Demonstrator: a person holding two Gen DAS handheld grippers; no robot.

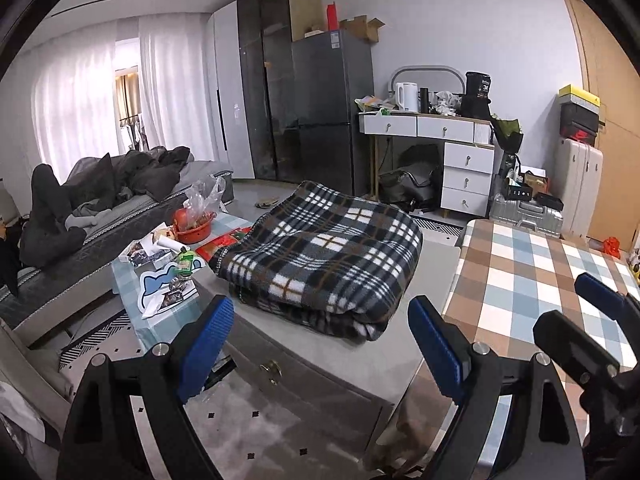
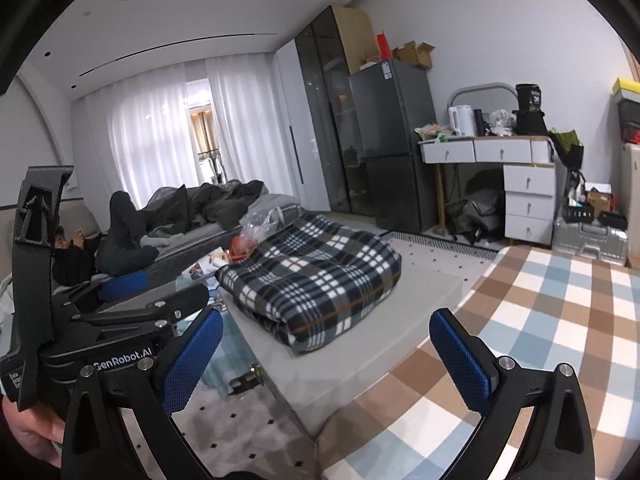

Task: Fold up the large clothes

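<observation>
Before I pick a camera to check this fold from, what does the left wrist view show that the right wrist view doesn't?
Only the left wrist view shows the cat-shaped card, the red bowl in full, and the right gripper from the side.

Only the right wrist view shows the left gripper from the side and the hand holding it.

Both show the folded plaid blanket on the grey table, the checked cloth, the fridge and the white drawers. Each view's own jaws stand open and empty.
</observation>
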